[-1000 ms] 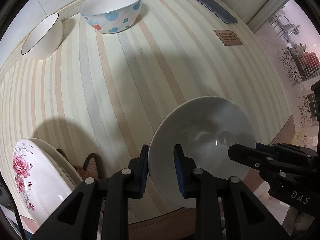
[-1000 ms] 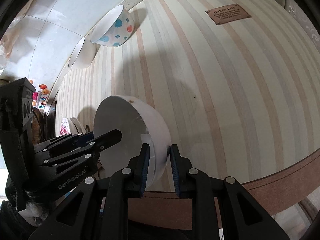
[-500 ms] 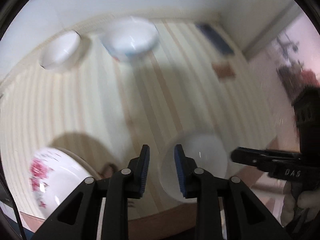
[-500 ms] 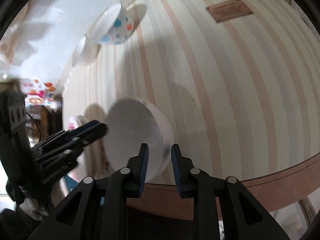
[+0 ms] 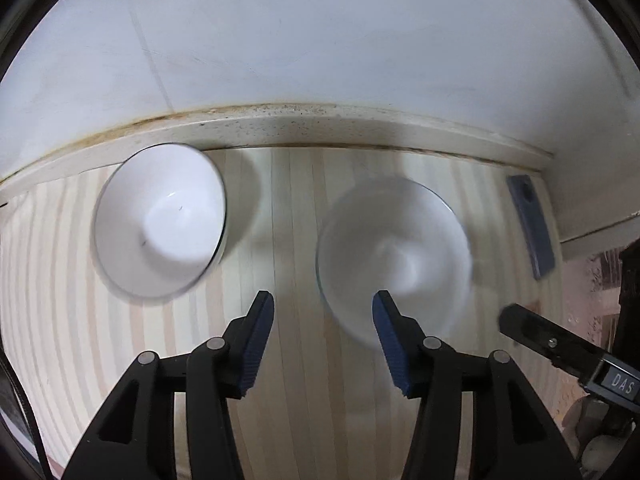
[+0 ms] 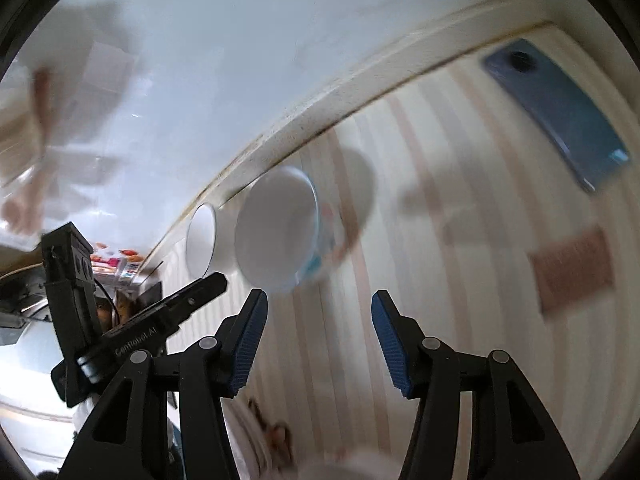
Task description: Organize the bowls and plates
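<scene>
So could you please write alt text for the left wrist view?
The left gripper, jaws open and empty, points down at a striped table with two white bowls near the wall; the right gripper's tip shows at right.

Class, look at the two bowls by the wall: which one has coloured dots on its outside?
The larger bowl, nearer the blue phone; the smaller bowl beside it is plain white with a dark rim.

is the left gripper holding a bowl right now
No, the left gripper is open with only bare striped table between its fingers.
</scene>
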### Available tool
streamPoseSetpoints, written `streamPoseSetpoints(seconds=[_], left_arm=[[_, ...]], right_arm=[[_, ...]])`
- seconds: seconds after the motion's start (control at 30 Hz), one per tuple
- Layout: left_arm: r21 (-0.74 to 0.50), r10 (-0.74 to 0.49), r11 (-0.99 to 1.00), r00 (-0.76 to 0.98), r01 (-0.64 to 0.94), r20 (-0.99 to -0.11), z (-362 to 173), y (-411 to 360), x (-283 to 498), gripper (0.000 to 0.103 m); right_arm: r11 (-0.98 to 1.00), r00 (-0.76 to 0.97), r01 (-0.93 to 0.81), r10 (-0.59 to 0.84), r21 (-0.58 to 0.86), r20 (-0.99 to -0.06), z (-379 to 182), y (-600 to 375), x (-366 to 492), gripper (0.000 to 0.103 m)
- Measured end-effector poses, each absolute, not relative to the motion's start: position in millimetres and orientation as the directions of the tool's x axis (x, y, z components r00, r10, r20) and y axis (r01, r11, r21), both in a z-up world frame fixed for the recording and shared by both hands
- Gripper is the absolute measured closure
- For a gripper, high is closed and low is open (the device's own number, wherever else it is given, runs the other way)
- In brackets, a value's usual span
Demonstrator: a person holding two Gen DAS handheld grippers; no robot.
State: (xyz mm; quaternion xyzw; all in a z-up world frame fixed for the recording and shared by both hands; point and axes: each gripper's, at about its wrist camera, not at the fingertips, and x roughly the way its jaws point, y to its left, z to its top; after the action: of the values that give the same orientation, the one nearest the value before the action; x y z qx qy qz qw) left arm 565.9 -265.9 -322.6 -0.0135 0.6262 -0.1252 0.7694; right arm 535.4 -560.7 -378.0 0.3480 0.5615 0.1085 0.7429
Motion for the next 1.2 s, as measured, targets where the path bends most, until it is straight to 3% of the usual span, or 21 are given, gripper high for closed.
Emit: streamPoseSetpoints(seconds=[0.1, 0.13, 0.17, 0.2, 0.23, 0.3, 0.73, 1.2], left_arm=[[-0.189, -0.218, 0.966, 0.169, 0.176, -0.961, -335.6, -268.9, 579.0, 0.054], [-0.196, -0.227, 0.964, 0.171, 0.181, -0.959, -339.0, -270.2, 581.6, 0.063], [-0.200, -0.234, 0.960, 0.171, 0.196, -0.957, -342.5, -272.4, 583.6, 0.082], [-0.198, -0.232, 0.958, 0.157, 0.208, -0.960, -345.5, -275.0, 585.6, 0.087], [-0.196, -0.230, 0.957, 0.149, 0.215, -0.962, -349.0, -279.8, 586.9, 0.087], [-0.187, -0.223, 0.957, 0.152, 0.223, -0.963, -353.8, -283.1, 587.8, 0.088], [-0.181, -0.227, 0.952, 0.170, 0.247, -0.959, -343.1, -283.7, 577.0, 0.088], [-0.217, -0.297, 0.916, 0.203, 0.338, -0.933, -270.9, -280.6, 497.7, 0.088]], right_arm=[[0.746, 0.321, 0.244, 0.541, 0.619, -0.778, -395.8, -550.5, 564.7, 0.046], [0.753, 0.310, 0.246, 0.536, 0.611, -0.785, -401.1, -547.4, 571.4, 0.049], [0.758, 0.301, 0.256, 0.527, 0.600, -0.795, -406.4, -544.7, 577.2, 0.053], [0.759, 0.291, 0.260, 0.528, 0.597, -0.798, -411.4, -541.9, 581.6, 0.061], [0.758, 0.286, 0.261, 0.530, 0.597, -0.798, -414.6, -539.5, 580.5, 0.075], [0.772, 0.280, 0.253, 0.518, 0.583, -0.808, -420.4, -541.4, 583.0, 0.084], [0.829, 0.296, 0.220, 0.446, 0.515, -0.845, -407.7, -533.5, 576.1, 0.085], [0.819, 0.347, 0.212, 0.447, 0.533, -0.825, -346.5, -542.9, 488.6, 0.085]])
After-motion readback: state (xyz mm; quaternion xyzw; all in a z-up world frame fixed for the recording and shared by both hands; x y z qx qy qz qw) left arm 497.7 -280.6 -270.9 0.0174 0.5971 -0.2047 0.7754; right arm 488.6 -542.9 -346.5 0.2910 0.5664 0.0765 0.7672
